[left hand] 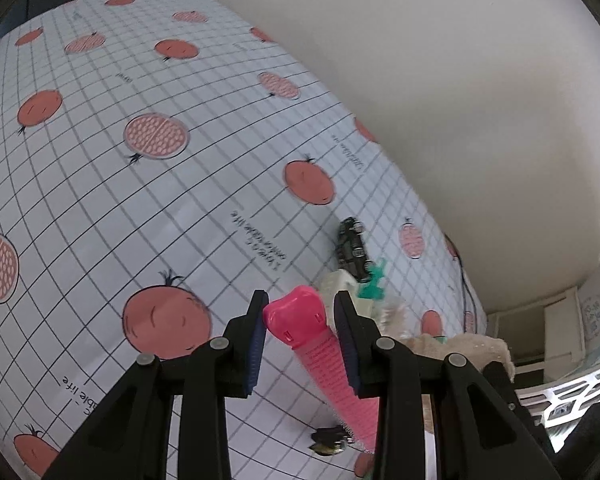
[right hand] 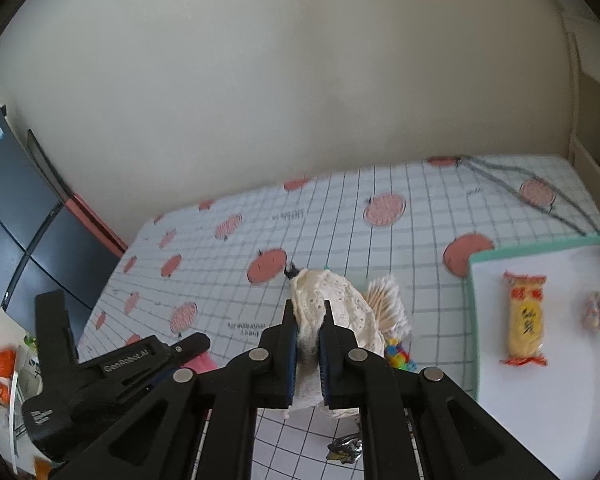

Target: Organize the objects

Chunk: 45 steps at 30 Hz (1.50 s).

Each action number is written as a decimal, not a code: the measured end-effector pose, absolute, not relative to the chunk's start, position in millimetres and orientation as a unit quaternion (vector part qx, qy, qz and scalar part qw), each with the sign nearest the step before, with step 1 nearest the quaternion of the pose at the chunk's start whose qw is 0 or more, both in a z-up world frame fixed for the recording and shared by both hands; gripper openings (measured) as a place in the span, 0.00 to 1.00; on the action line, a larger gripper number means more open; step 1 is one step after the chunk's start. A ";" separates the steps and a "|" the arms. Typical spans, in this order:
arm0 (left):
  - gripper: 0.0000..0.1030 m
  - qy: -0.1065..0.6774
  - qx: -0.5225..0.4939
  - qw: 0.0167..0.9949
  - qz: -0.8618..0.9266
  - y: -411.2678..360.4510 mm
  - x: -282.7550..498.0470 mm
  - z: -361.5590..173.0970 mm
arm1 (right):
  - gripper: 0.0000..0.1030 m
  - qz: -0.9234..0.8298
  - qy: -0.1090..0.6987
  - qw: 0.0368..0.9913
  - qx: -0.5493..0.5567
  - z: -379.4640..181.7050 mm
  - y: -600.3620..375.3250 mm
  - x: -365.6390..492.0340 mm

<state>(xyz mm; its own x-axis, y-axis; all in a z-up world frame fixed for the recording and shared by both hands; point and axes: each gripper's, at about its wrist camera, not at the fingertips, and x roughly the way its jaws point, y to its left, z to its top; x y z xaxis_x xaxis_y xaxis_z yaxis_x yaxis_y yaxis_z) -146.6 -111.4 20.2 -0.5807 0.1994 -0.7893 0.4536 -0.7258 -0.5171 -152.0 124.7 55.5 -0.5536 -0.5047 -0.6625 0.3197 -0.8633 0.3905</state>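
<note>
Cream lace cloth (right hand: 332, 312) is being pinched by the right hand-held gripper (right hand: 308, 320) above the desk (right hand: 340, 216), probably for sorting toward the tray (right hand: 472, 320) (snacks already inside). A pink comb (left hand: 312, 340) is being straddled, ungripped, by the half-open left hand-held gripper (left hand: 300, 312).

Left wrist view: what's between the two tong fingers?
The pink comb, head end forward, lying on the gridded tablecloth. The left tongs straddle it with gaps on both sides, not clamped.
</note>
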 end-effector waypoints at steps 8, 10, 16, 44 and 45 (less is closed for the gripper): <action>0.34 0.346 0.432 0.037 -0.832 -79.1 -149.0 48.7 | 0.09 -0.902 -0.094 0.195 0.374 82.8 167.8 -149.1; 0.34 0.340 0.430 0.023 -0.836 -65.5 -150.6 54.3 | 0.09 -0.905 -0.087 0.182 0.373 83.6 179.9 -150.8; 0.34 0.314 0.432 -0.017 -0.846 -18.7 -155.2 64.4 | 0.09 -0.911 -0.086 0.150 0.373 84.5 216.7 -156.8; 0.34 0.193 0.522 -0.119 -0.822 155.5 -165.6 9.6 | 0.09 -0.881 -0.072 0.037 0.466 21.4 333.7 -183.0; 0.34 0.190 0.526 -0.120 -0.821 157.7 -165.2 6.7 | 0.09 -0.878 -0.072 0.034 0.473 16.1 336.0 -183.7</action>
<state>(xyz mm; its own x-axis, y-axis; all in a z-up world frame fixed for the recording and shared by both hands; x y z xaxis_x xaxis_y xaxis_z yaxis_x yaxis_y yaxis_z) -165.2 157.7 6.7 -0.4187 0.3961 -0.8172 0.0026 -0.8993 -0.4372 -183.7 336.0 16.1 -0.5504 -0.1270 -0.8252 -0.0087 -0.9874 0.1577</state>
